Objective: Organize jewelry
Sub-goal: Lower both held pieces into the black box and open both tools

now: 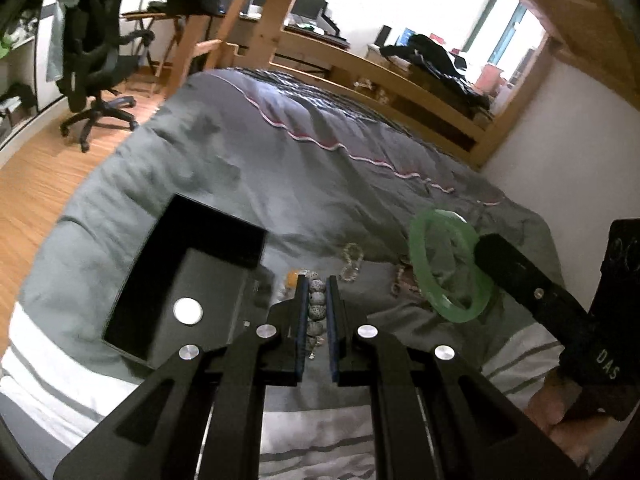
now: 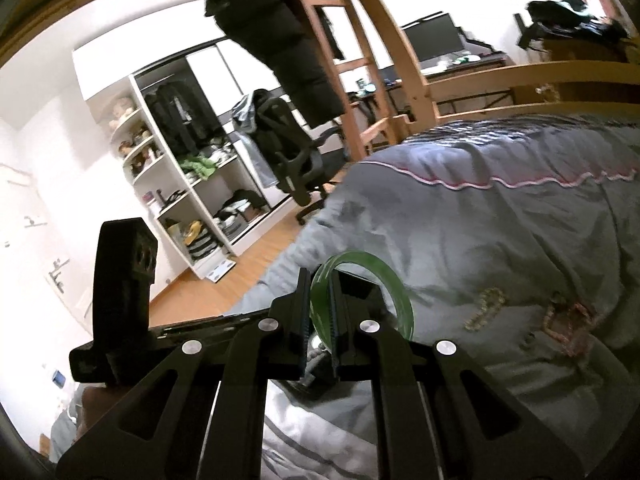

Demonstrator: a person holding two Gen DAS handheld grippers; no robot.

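1. My left tongs (image 1: 318, 304) pinch a speckled bead bracelet (image 1: 317, 308) between the pads.
2. My right tongs (image 2: 320, 316) clamp a green bangle (image 2: 362, 280) by its rim.
3. Just left of the left tongs sits an open black box (image 1: 188, 280) on the bed (image 1: 280, 184).
4. More bracelets (image 1: 352, 262) lie on the quilt ahead, between both tongs.

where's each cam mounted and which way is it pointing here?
Left wrist: on the left hand-held gripper, angled down at the bed; shut on a speckled bead bracelet, open black box at left, a hand low right.
Right wrist: on the right hand-held gripper, facing across the bed toward the wardrobe; shut on a green bangle.
Shared: bangle, grey duvet, office chair.
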